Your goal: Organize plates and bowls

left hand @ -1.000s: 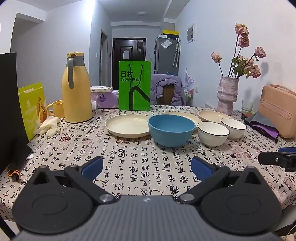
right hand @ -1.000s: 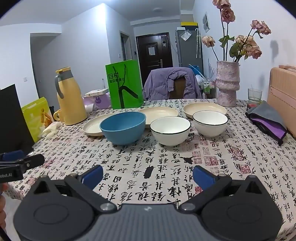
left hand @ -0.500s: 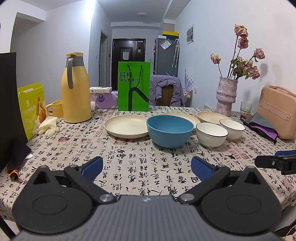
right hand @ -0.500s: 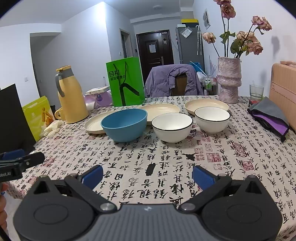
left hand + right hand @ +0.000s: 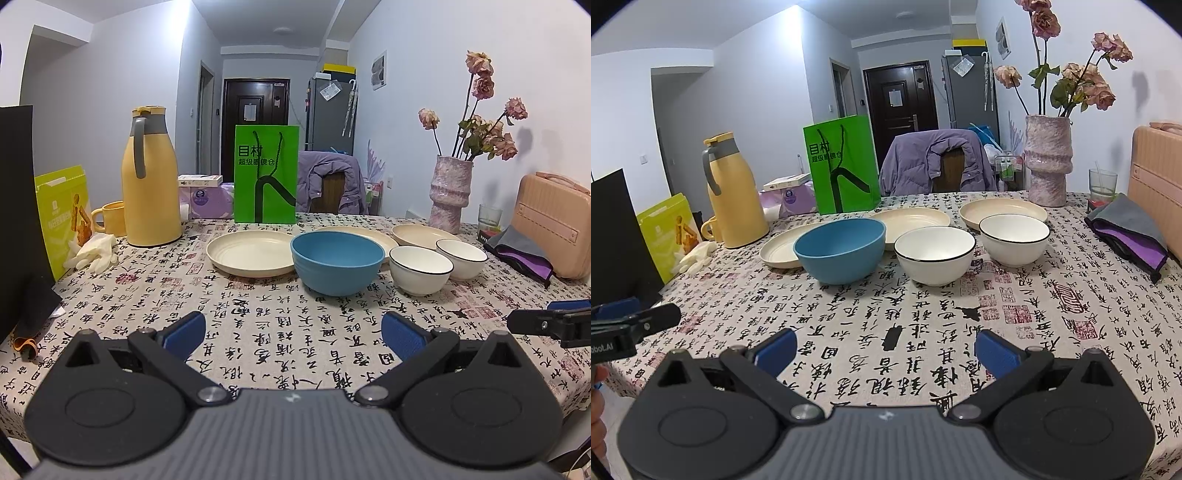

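A blue bowl (image 5: 337, 261) (image 5: 840, 249) stands mid-table. To its right are two white bowls with dark rims (image 5: 420, 265) (image 5: 461, 257), also seen in the right wrist view (image 5: 935, 254) (image 5: 1014, 236). Behind them lie three cream plates (image 5: 249, 252) (image 5: 376, 236) (image 5: 421, 233). My left gripper (image 5: 293, 332) is open and empty near the front edge, short of the blue bowl. My right gripper (image 5: 885, 349) is open and empty too, in front of the white bowls.
A yellow thermos (image 5: 149, 192) and yellow mug (image 5: 107, 218) stand back left, with white gloves (image 5: 94, 253) and a green bag (image 5: 266, 174). A pink vase (image 5: 450, 194), glass (image 5: 490, 218), folded cloth (image 5: 521, 251) and pink case (image 5: 556, 221) fill the right side.
Both grippers have shifted slightly over the front of the table; the view of the dishes has changed a little. Their jaws stay open and nothing was touched.
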### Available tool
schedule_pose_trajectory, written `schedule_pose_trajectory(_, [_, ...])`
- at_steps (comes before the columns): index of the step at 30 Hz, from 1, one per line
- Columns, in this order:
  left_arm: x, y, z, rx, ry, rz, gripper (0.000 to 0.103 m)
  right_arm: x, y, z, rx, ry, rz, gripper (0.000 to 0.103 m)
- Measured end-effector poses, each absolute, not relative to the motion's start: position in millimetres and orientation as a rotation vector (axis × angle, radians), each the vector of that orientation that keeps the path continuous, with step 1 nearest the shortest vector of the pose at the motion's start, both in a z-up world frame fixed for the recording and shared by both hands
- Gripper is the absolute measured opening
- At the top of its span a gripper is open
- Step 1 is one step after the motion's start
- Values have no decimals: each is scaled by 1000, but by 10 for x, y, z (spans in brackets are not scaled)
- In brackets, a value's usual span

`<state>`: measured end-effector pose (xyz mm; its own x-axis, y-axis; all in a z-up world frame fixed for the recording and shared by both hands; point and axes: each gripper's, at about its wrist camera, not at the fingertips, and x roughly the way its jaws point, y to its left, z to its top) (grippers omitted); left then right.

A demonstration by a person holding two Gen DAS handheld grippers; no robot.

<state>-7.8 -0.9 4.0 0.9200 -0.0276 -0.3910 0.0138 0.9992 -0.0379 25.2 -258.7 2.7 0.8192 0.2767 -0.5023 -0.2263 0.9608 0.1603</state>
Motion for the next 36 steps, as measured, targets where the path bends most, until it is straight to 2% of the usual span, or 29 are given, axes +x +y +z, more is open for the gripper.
schedule_pose_trajectory(36, [-115, -29, 63, -36, 380, -26, 103, 213, -2549, 70, 94, 543, 273, 103])
